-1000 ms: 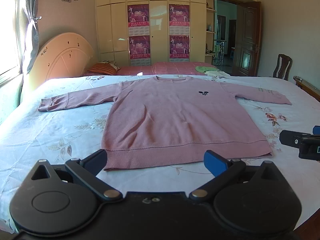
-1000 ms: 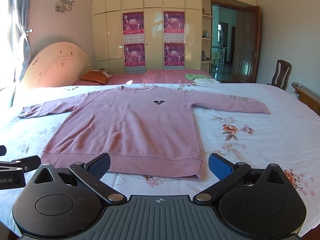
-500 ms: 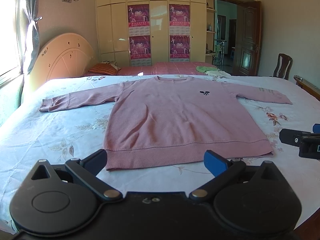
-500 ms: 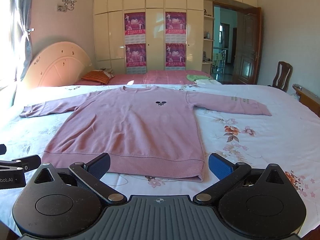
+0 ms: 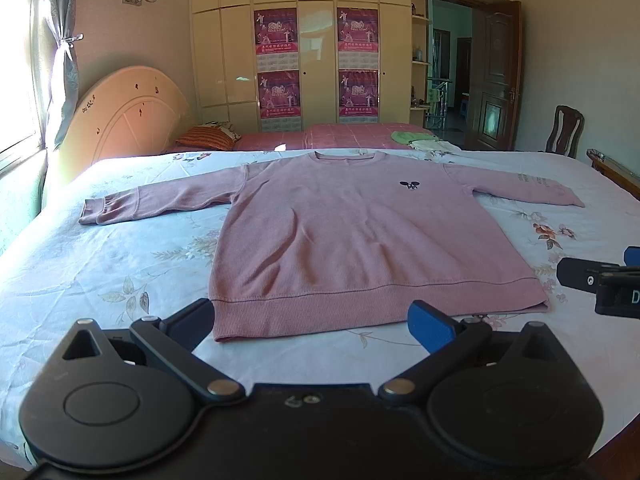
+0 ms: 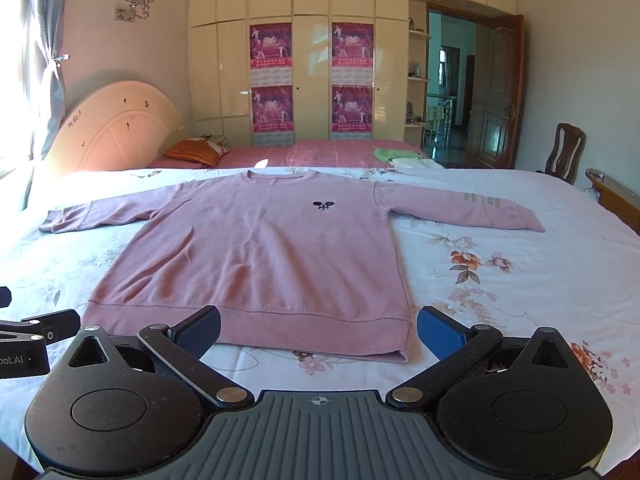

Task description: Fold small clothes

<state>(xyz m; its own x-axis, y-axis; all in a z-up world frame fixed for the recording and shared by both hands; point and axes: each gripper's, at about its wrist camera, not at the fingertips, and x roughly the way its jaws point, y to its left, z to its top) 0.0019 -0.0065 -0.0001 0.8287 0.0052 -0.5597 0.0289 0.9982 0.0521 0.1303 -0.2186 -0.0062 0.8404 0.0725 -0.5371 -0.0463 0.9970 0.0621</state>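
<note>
Right wrist view shows sleeve lettering (image 6: 486, 203) clearer — pink sweater (image 6: 264, 252) flat; both hand-held grippers wide, empty.

Light: bright daylight came from the window (image 5: 20, 80) at left.
Glare: the bedsheet (image 5: 100, 264) near it was washed out.
Edges: fisheye bending, dark corners.
Focus: sharp throughout.

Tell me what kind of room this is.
Most likely a home bedroom. A pink sweater lies flat on a wide bed with a floral sheet, a curved headboard stands by the window, and a tall built-in wardrobe fills the far wall.
</note>
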